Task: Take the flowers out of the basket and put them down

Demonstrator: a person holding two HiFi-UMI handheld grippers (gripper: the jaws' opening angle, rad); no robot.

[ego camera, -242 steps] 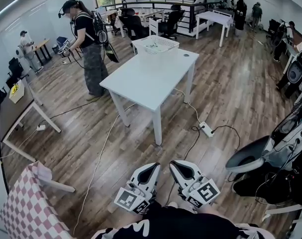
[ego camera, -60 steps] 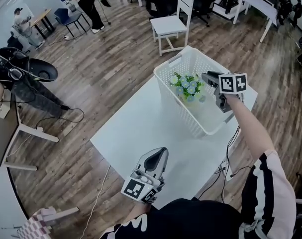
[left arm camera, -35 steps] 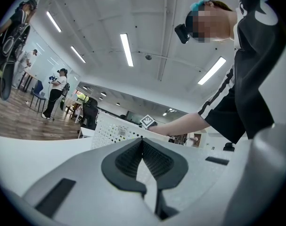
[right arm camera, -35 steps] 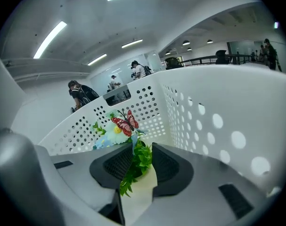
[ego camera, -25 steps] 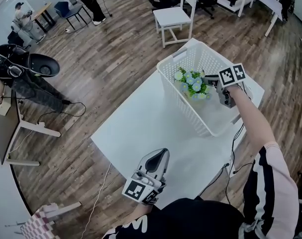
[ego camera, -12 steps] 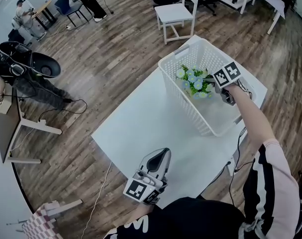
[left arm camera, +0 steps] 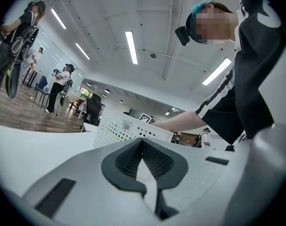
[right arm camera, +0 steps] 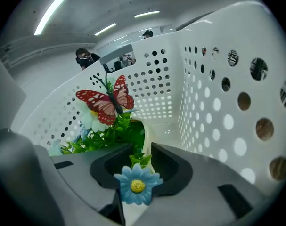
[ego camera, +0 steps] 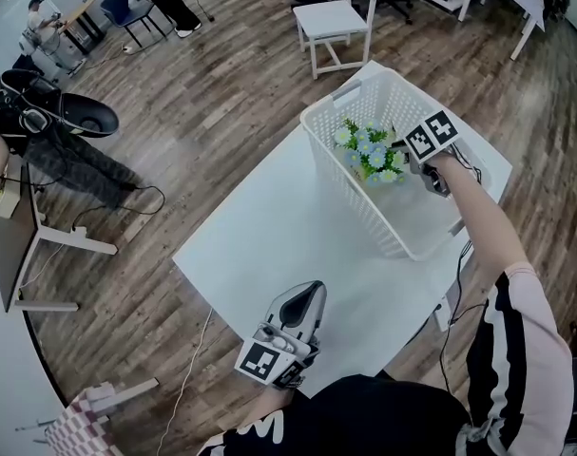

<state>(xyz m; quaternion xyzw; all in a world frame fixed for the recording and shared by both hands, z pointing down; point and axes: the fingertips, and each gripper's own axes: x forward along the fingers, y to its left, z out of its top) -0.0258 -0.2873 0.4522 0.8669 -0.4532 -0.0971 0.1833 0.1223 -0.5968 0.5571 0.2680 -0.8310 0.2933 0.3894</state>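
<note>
As right fingers (right arm camera: 173, 168) close round flowers (right arm camera: 135, 185), perforated basket (right arm camera: 218, 102)

White table (ego camera: 288, 245) on wood floor (ego camera: 221, 112); white perforated basket (ego camera: 350, 193) stands at table's far end.

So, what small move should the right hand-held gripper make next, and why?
Probably finish closing the right hand-held gripper: its jaws are closing, and the blue flower and white pot rim stand between them unpinched, inside the basket.
</note>
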